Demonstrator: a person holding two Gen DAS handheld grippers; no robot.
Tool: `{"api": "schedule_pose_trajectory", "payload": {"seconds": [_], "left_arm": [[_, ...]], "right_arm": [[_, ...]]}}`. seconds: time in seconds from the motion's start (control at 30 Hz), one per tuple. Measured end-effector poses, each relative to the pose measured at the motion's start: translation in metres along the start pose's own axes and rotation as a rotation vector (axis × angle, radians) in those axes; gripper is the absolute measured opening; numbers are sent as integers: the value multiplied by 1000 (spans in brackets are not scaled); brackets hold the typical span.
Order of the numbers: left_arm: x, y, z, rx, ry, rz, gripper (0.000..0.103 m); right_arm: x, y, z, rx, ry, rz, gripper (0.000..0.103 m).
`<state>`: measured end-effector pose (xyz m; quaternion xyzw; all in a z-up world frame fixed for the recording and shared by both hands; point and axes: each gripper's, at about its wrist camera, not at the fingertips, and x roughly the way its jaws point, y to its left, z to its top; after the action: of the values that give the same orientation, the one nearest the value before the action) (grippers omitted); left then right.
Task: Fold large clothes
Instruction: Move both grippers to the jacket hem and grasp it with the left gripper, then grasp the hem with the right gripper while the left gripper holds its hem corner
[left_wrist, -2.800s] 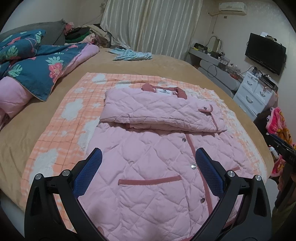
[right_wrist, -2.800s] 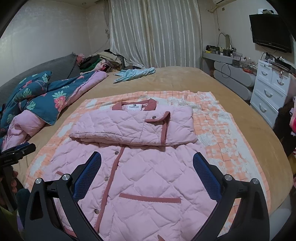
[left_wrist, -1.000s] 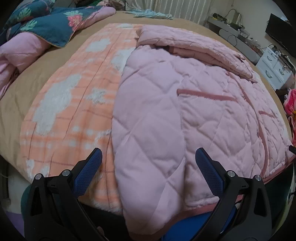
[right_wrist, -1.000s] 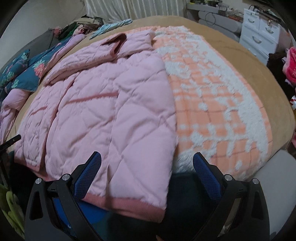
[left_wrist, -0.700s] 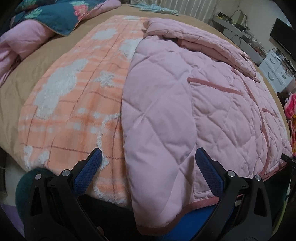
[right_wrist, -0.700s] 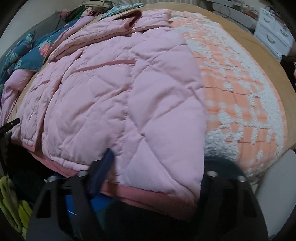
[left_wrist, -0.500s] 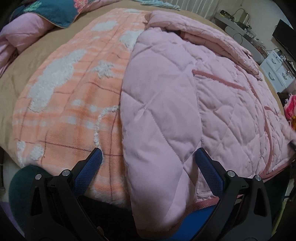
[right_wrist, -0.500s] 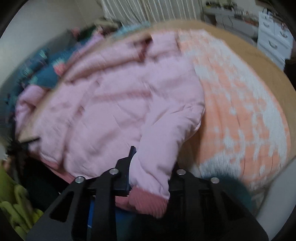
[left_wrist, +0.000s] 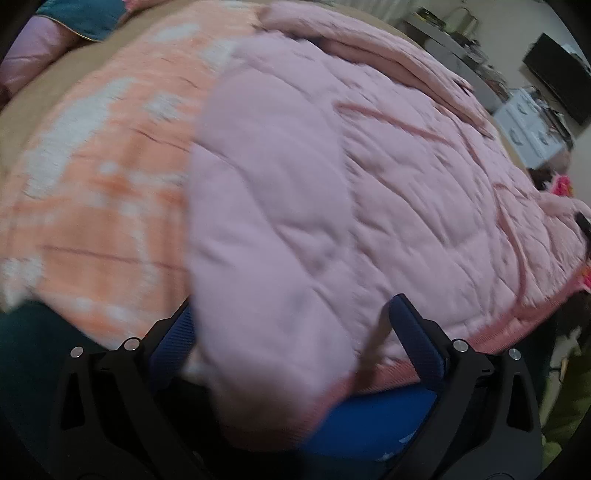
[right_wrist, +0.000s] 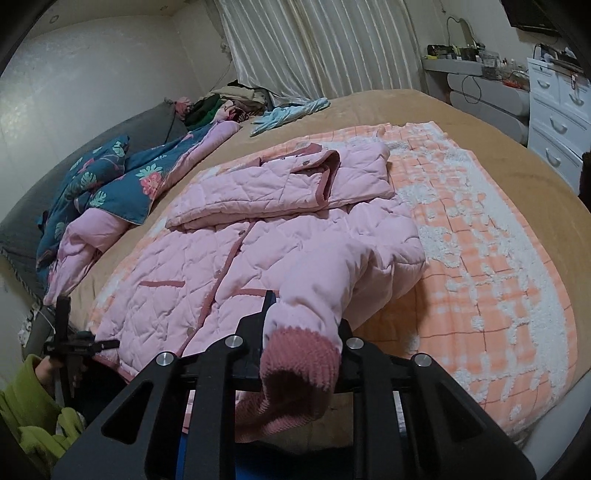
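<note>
Bed (right_wrist: 424, 110) in tan fills the room, an orange checked blanket (right_wrist: 480, 229) across it, curtains (right_wrist: 317, 44) behind. Pink quilted jacket (right_wrist: 258, 229) lies on the blanket toward the near edge. My right gripper (right_wrist: 301, 332) pinches its hem corner; my left gripper (left_wrist: 291, 332) stands spread around the other corner.

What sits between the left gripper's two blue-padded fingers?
The pink quilted jacket's hem corner lies between the open left gripper's fingers, not clamped; left wrist view.
</note>
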<state>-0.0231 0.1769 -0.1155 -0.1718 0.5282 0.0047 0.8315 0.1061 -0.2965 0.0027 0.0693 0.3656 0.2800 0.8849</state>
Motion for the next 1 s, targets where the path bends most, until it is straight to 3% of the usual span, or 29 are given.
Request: {"api": "schedule_pose_trajectory", "payload": {"seconds": [0.1,0.37,0.57,1.0], "left_arm": [[8,-13,-8,42,23,15,86],[-7,-25,-4,91,-46,45,20],[-30,-31,5,126,-115,37,11],[-75,-55,51,171,-300,-23,9]], "right_arm": [[-2,-3,-6,17,-8,-6,19],[-6,-9,-21,38,-11,-26,19],[-7,-10,-22,41,-19,-26,19],[-20,-14,-7,97,-95,5,19]]}}
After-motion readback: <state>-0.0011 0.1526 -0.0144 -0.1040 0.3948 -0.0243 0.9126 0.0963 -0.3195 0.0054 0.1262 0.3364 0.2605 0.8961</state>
